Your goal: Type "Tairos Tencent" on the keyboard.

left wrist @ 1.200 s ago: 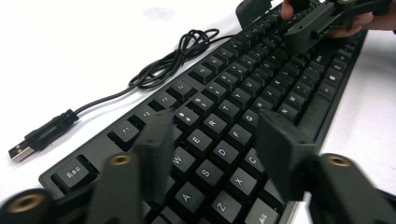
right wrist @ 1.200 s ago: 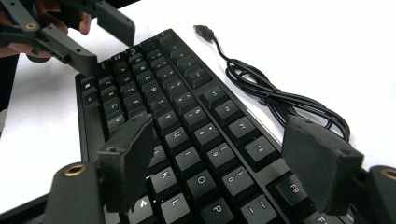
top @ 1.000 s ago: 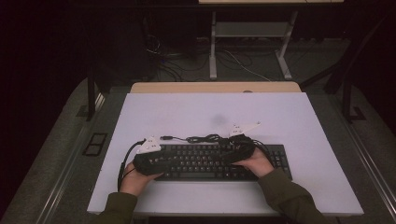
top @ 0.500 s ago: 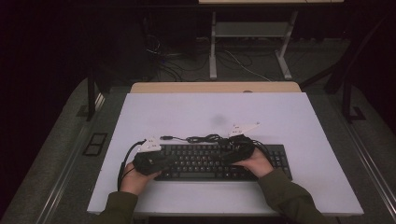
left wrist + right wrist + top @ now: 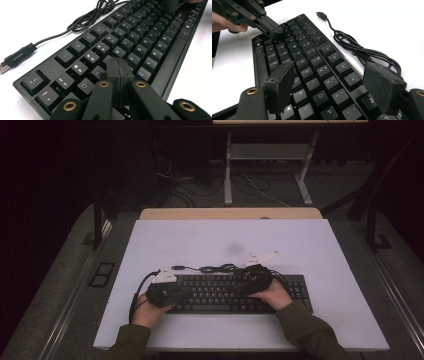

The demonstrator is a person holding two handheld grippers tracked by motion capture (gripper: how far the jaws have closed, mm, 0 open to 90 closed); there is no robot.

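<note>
The black keyboard (image 5: 235, 292), flat at the tabletop's (image 5: 300, 245) near edge, looks rigid and light, best gripped by its frame edges; left gripper (image 5: 117, 68) fingers clenched together on nothing, right gripper (image 5: 332, 85) fingers spread over the keys.

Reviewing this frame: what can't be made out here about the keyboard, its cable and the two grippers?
- Black keyboard, left gripper view: the closed left gripper covers the keys under its tip, so which key it presses is hidden.
- Black USB cable, right gripper view: the open right gripper cuts off its keyboard end.
- High view: key legends are too small; hands cover both keyboard ends.
</note>
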